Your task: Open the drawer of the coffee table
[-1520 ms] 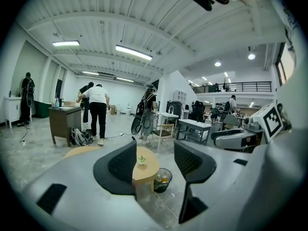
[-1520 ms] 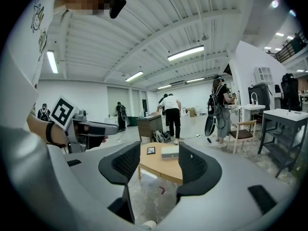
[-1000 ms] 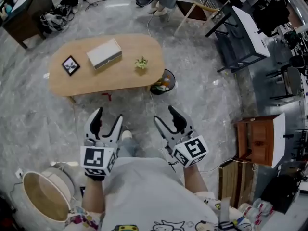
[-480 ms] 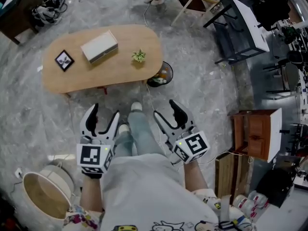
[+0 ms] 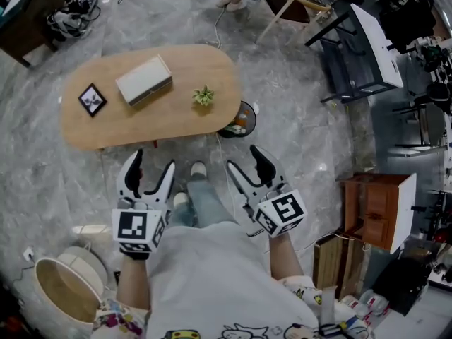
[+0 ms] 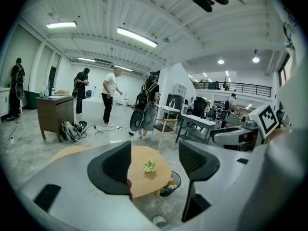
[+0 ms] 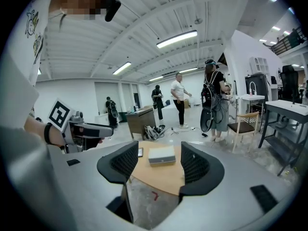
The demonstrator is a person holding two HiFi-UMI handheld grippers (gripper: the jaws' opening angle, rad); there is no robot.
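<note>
Both tongs, left gripper point(image 5: 153, 162) and right gripper point(image 5: 245, 159), have just been spreading wider, with nothing between the jaws. Oval coffee table point(image 5: 176, 122) stands ahead, apart from them, carrying a white box point(image 5: 143, 80), picture frame point(image 5: 92, 99) and small plant point(image 5: 203, 95).

Floor point(image 5: 185, 154) at 12, btwn person and coffee table point(image 5: 169, 122), is bare: approach open. Bin point(image 5: 241, 119) at 1 crowds table's right end. On top: frame point(image 5: 92, 99) at 11, box point(image 5: 144, 80), plant point(image 5: 203, 95) at 12. Basket point(image 5: 60, 288) at 8.
</note>
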